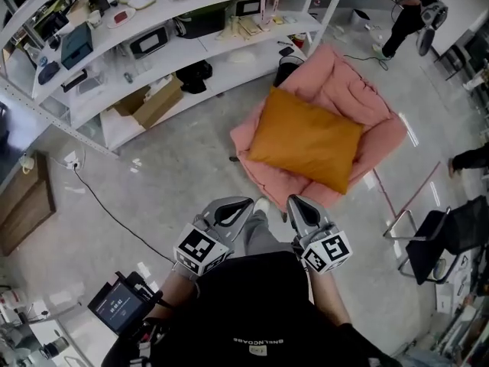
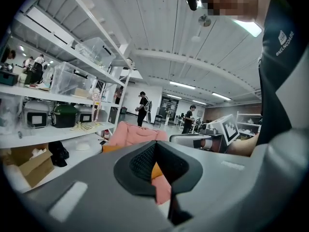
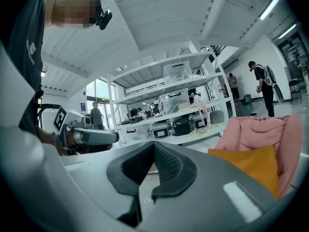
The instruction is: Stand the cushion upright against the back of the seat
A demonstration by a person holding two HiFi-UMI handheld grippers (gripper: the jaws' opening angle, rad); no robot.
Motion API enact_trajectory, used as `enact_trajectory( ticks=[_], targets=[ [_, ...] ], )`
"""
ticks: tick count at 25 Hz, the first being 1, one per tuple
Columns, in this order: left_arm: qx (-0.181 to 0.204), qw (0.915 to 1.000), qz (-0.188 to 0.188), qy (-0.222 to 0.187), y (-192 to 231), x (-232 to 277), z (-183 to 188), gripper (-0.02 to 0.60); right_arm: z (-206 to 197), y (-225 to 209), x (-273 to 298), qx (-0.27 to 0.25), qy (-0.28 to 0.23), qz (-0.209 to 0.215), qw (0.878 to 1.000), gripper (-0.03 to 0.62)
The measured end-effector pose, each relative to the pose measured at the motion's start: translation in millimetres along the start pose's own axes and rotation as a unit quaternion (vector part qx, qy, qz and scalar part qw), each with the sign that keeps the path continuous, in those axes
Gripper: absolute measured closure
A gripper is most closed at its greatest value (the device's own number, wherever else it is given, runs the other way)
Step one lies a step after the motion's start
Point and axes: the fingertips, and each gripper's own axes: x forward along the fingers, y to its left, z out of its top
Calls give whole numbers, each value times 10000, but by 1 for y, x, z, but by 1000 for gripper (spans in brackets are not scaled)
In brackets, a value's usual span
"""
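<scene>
- The left gripper (image 1: 241, 204) is held close in front of the person's body, pointing out toward the seat; its fingers are pressed together with nothing between them.
- The right gripper (image 1: 295, 202) is just beside it, pointing the same way, and its fingers are likewise closed on nothing.
- A bare stretch of grey floor (image 1: 168, 182) lies between both grippers and the seat, so neither one touches the cushion.
- A thin black cable (image 1: 99, 201) runs across the floor on the left.
- The orange cushion (image 1: 306, 140) lies on the pink seat (image 1: 340, 82) with its broad face turned up, one corner hanging over the front edge.
- The seat's padded pink back shows beyond the cushion's far edge.
- A white shelf unit (image 1: 191, 44) stands behind and left of the seat, loaded with boxes and appliances, and an open cardboard box (image 1: 157, 102) sits on its lowest level.
- Farther off, at the upper right, a person in black (image 1: 409, 14) stands on the floor.
</scene>
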Motion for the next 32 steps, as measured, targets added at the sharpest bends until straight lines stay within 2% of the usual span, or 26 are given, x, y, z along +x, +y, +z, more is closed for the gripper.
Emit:
enact_trajectory(
  ticks=[12, 15, 20, 25, 32],
  targets=[
    [22, 9993, 122, 346, 62, 129, 43, 568, 37, -138, 53, 435, 27, 32, 9990, 588],
    [-20, 9991, 208, 378, 77, 156, 50, 568, 36, -165, 65, 582, 59, 133, 9982, 588],
    [44, 9989, 187, 429, 92, 192, 56, 568, 31, -206, 78, 816, 90, 71, 9966, 588],
    [-36, 9989, 269, 370, 112, 207, 63, 568, 27, -228, 97, 825, 242, 27, 9963, 588],
    [-165, 9991, 182, 336, 148, 214, 72, 568, 25, -242, 126, 884, 380, -197, 9952, 586]
  ],
)
